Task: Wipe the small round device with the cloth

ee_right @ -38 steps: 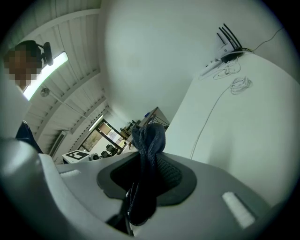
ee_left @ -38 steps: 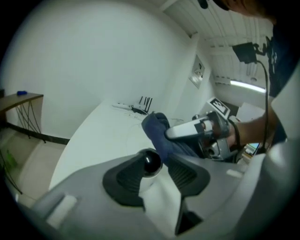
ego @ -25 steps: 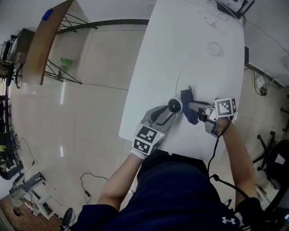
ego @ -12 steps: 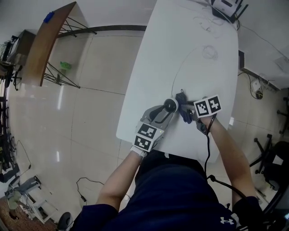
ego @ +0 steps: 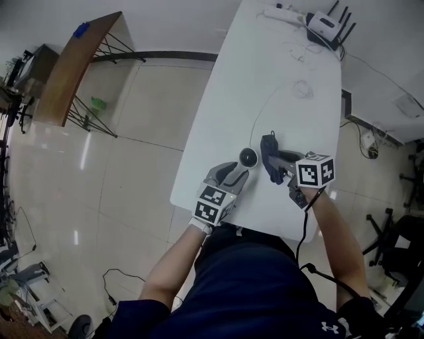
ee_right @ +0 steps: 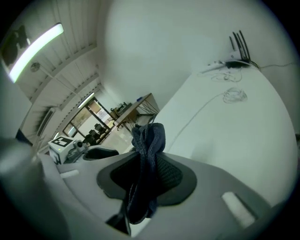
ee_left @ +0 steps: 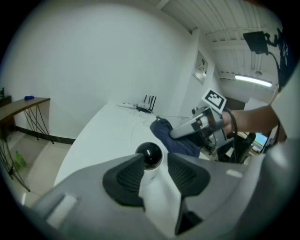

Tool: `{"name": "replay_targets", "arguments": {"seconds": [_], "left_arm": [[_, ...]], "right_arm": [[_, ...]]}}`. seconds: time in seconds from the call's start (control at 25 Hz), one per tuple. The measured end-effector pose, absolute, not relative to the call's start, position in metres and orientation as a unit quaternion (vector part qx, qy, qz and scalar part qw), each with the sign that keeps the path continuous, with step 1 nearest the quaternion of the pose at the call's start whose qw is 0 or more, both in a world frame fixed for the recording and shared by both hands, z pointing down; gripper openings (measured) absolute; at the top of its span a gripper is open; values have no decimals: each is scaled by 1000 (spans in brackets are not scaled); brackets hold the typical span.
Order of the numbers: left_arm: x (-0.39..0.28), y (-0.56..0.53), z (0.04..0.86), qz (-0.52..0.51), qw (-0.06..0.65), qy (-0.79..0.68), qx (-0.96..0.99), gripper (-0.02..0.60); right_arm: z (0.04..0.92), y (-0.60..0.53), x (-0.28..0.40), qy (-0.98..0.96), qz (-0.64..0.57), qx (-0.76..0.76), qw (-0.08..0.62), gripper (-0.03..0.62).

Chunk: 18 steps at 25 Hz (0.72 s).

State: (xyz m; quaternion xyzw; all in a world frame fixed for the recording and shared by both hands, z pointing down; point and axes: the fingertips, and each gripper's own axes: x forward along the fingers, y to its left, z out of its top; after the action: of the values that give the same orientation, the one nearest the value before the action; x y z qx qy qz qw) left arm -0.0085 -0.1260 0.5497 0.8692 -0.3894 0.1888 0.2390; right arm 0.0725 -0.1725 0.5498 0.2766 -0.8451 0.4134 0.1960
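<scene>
The small round device [ego: 248,157], a black dome on a white body, stands near the front edge of the white table [ego: 285,99]. My left gripper [ego: 239,171] is shut on it; in the left gripper view the device [ee_left: 149,154] sits between the pads of the left gripper [ee_left: 155,162]. My right gripper [ego: 273,163] comes in from the right, shut on the dark blue cloth [ego: 268,149], which hangs bunched just to the right of the device with a small gap. In the right gripper view the cloth [ee_right: 149,137] is pinched between the jaws of the right gripper [ee_right: 147,157].
A thin white cable [ego: 260,109] runs from the device up the table to a coil [ego: 303,88]. A white router [ego: 326,25] and a power strip [ego: 278,12] lie at the far end. A wooden side table [ego: 69,69] stands on the floor to the left.
The right gripper has rolled and lifted, drawing the cloth a little to the right, off the device's side. The left gripper keeps its hold on the device.
</scene>
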Motion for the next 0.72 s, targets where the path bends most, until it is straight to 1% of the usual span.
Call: {"name": "replay_targets", "arguments": {"seconds": [0.08, 0.2, 0.36, 0.56, 0.72], "left_arm": [[-7, -128, 549, 188, 238, -383, 873, 155], [-2, -131, 546, 187, 238, -378, 875, 150], [8, -129, 545, 200, 228, -365, 880, 150], [18, -125, 546, 221, 215, -342, 888, 150], [22, -127, 548, 224, 220, -338, 887, 150]], "right_arm": [[534, -166, 55, -867, 372, 246, 223, 106], [527, -154, 29, -886, 315, 191, 282, 106], [533, -155, 21, -886, 286, 150, 332, 106], [536, -181, 35, -882, 300, 143, 335, 106], [546, -195, 43, -874, 322, 117, 345, 106]]}}
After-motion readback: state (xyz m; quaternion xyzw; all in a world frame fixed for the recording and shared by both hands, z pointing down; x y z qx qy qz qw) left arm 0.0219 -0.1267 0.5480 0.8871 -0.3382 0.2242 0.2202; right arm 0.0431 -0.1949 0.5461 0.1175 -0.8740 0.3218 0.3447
